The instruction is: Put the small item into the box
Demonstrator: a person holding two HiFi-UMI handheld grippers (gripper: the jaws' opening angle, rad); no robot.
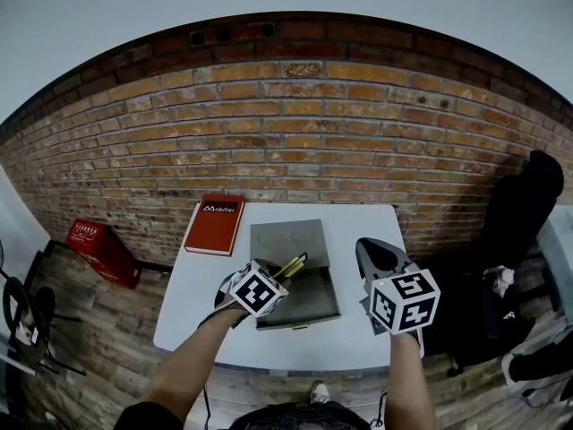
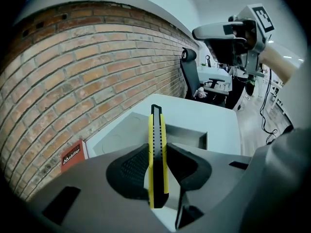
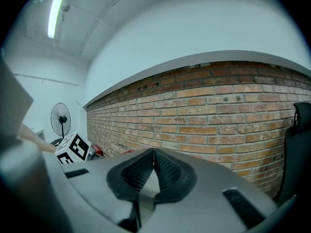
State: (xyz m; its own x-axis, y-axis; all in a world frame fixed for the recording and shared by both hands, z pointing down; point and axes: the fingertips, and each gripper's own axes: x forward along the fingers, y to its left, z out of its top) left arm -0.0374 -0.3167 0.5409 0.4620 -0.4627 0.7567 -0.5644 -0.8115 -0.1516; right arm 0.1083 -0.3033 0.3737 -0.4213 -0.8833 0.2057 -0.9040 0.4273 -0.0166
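Our left gripper (image 2: 157,150) clamps the yellow utility knife (image 2: 156,130) above the grey box (image 2: 187,136), apparently over its tray. The right gripper (image 3: 153,165) is closed, empty. We should lower the knife flat inside before letting go

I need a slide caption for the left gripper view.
Left gripper holds a yellow utility knife, aimed at the open grey box.

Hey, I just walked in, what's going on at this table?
A person is working over a white table with a gripper in each hand. The left gripper is clamped on a yellow and black utility knife, held above an open gray box; the knife is not in it yet. The right gripper is shut and empty, off to the right. A red book lies beside the box.
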